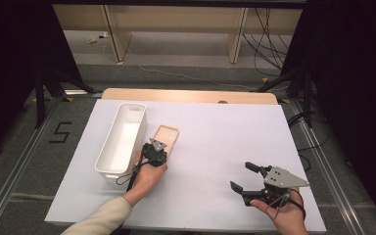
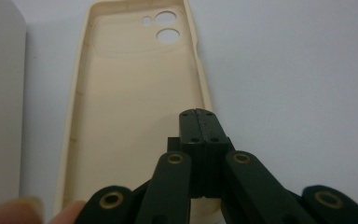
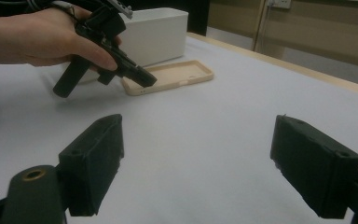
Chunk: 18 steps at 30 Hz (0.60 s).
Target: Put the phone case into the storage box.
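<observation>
A beige phone case [image 1: 167,133] lies open side up on the white table cover, just right of a white bin [image 1: 108,142]. In the left gripper view the case [image 2: 130,93] shows its camera holes at the far end. My left gripper [image 2: 198,113] is shut with nothing between its jaws, and its tips sit over the case's near end, close to the right wall. In the high view the left gripper [image 1: 155,150] is at the case's near edge. My right gripper [image 1: 241,176] stands open near the front right of the table, well apart from the case [image 3: 177,73].
The long white bin [image 3: 161,28] stands lengthwise at the left of the case, its wall [image 2: 0,93] close beside it. The white table cover [image 1: 215,137] spreads between the two hands. A wooden table edge runs along the back.
</observation>
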Motion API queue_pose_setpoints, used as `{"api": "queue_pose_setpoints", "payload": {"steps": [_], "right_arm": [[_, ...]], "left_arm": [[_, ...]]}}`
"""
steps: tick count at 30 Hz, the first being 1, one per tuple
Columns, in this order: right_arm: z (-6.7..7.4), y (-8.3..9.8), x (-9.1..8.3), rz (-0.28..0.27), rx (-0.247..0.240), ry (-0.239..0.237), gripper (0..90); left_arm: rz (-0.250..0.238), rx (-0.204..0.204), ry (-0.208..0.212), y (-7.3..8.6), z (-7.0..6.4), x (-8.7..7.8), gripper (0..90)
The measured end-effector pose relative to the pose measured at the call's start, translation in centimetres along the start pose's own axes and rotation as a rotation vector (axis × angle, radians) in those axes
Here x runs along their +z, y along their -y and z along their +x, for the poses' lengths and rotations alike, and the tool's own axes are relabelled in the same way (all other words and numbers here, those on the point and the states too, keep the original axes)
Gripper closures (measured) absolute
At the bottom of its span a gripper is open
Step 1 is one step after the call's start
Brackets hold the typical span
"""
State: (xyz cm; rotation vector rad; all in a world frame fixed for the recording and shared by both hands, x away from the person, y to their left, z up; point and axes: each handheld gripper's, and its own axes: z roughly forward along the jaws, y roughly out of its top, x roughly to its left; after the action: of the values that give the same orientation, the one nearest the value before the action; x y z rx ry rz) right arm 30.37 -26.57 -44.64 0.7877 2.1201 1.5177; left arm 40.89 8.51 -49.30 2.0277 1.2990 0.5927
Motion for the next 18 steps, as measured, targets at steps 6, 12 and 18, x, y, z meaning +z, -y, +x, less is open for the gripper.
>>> {"api": "queue_pose_setpoints", "payload": {"steps": [6,12,18], "right_arm": [[-0.02,0.01,-0.02,0.0,0.001,-0.001,18.5],[-0.01,0.01,-0.01,0.0,-0.001,-0.002,18.5],[-0.03,0.03,0.05,-0.001,-0.008,0.001,18.5]], "left_arm": [[-0.013,-0.009,-0.011,-0.18,-0.12,0.3,89.8],[0.003,-0.027,0.007,-0.31,0.15,0.28,89.9],[0.008,-0.034,0.028,-0.35,0.12,0.24,89.9]]}}
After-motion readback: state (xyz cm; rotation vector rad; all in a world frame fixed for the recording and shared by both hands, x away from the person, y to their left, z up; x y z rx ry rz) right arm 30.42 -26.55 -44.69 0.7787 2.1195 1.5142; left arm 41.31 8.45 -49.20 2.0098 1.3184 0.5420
